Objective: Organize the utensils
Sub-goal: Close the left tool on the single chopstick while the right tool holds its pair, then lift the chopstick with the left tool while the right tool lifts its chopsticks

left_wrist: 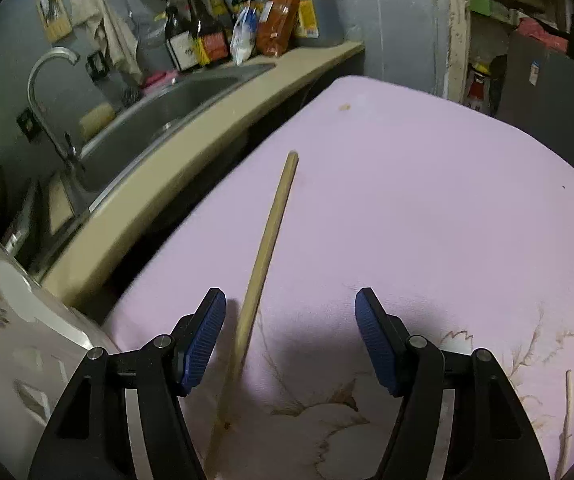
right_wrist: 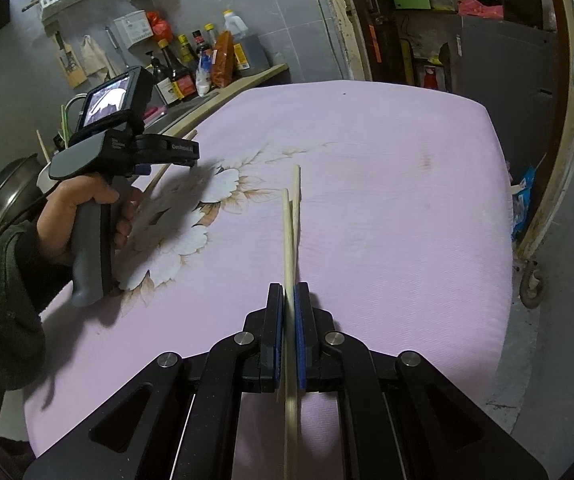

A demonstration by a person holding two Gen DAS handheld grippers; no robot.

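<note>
Both wrist cameras look steeply down along their tongs, close over the shared pink flowered cloth (left_wrist: 407, 200) (right_wrist: 367, 200).

Only faint white lettering on the left claw's (right_wrist: 185, 162) black body; bottle labels (right_wrist: 179, 88) too blurred.

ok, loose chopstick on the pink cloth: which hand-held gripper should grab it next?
Left. The left hand-held gripper stands open over the loose chopstick, which lies between its pads on the pink cloth. The right hand-held gripper is shut on two chopsticks, so it is likely less free.
</note>
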